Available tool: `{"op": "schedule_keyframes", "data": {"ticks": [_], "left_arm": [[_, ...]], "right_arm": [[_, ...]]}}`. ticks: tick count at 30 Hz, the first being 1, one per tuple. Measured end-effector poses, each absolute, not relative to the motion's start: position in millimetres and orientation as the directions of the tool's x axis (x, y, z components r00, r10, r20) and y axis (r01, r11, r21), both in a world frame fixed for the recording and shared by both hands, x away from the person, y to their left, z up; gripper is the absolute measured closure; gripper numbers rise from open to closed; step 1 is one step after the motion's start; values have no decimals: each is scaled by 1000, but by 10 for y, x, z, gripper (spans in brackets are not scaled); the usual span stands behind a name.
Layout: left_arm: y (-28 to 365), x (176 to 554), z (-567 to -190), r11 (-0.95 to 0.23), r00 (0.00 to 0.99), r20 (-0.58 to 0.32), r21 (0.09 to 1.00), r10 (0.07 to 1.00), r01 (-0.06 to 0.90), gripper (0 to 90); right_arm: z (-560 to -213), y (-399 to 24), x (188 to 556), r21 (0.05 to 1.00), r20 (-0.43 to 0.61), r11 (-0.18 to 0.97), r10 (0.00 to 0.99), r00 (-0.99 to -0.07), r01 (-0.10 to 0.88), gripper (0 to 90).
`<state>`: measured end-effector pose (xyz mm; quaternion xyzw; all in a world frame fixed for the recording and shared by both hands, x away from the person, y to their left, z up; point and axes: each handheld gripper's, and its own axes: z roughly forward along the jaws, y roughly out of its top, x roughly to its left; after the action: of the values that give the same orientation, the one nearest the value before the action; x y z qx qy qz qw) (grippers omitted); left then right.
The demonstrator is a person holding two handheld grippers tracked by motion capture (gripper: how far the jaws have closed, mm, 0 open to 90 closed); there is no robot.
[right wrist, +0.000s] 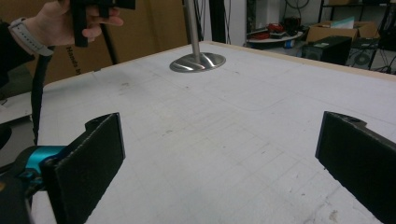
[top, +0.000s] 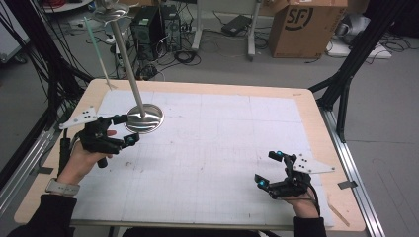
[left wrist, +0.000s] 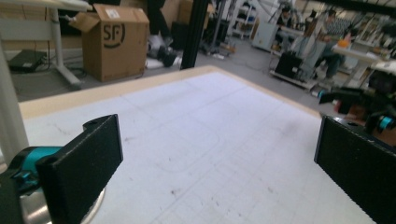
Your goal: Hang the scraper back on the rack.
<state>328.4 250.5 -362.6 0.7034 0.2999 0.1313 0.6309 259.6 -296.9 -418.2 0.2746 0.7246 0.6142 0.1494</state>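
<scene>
A steel stand with a round base (top: 144, 118) and a tall slanted pole (top: 126, 54) rises at the table's left rear; its base (right wrist: 197, 61) appears far off in the right gripper view. My left gripper (top: 126, 129) is held open just left of that base, nothing between its jaws. At the front right my right gripper (top: 267, 168) is open too, over the white gridded mat (top: 207, 153). In the left gripper view the stand's pole (left wrist: 9, 116) and the base edge (left wrist: 32, 210) lie at the left, and the right gripper (left wrist: 369, 109) is far off.
The mat covers a wooden table (top: 316, 123). Beyond the far edge stand a cardboard box (top: 306, 27), computer towers (top: 148, 27) and cables on the floor. A black frame leg (top: 346, 84) rises at the right. A thin green rod (top: 99, 52) leans at the back left.
</scene>
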Motion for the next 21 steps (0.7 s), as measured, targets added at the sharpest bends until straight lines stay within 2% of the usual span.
{"op": "schedule_keyframes", "data": {"ticks": [12,16,21], "left_arm": [[2330,3146,-3811,-12,792,-152,980,591,197,17],[2265,3113,-3869,-51,795,-139,977,590,208,17],[2141,3054,-3902,-104,815,-87,979,573,178,17]], "right_arm": [[-4182,-2971,2593,972,124,94,583,-803,218,3],[-4184,-2963,2592,971,124,95,580,-805,219,4],[-4184,-2966,2596,972,119,96,582,-804,214,4]]}}
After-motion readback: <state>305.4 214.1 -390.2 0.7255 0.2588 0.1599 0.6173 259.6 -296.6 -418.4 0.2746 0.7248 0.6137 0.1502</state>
